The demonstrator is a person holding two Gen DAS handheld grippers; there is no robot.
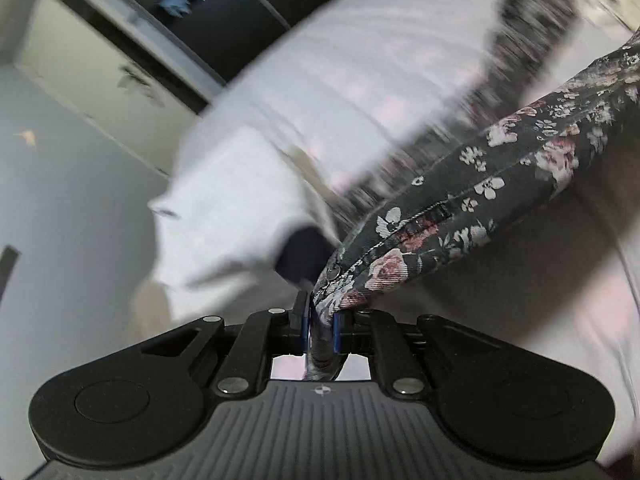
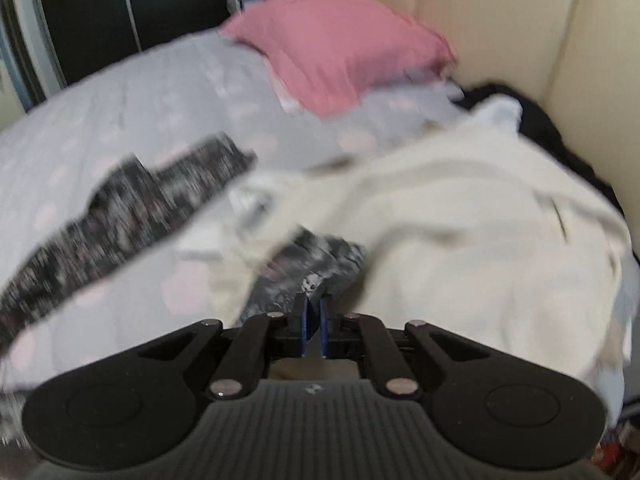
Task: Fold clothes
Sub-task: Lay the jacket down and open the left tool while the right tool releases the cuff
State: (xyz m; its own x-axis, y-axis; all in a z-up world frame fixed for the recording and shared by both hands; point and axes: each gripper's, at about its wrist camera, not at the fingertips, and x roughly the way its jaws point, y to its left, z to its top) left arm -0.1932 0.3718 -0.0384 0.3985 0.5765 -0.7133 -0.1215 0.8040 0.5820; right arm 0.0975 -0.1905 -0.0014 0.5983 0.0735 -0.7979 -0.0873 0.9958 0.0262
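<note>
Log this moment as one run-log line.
left gripper: shut on floral garment | right gripper: shut on floral garment | surface: bed

floral garment (image 1: 500, 168): woven cloth, matt; pillow (image 2: 340, 44): smooth pink cloth

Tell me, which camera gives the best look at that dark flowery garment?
The left wrist view. There the dark floral garment is close and sharp, flowers and a button visible, its edge pinched in the left gripper. The right wrist view shows it only as blurred dark strips across the bed, one end at the right gripper.
</note>
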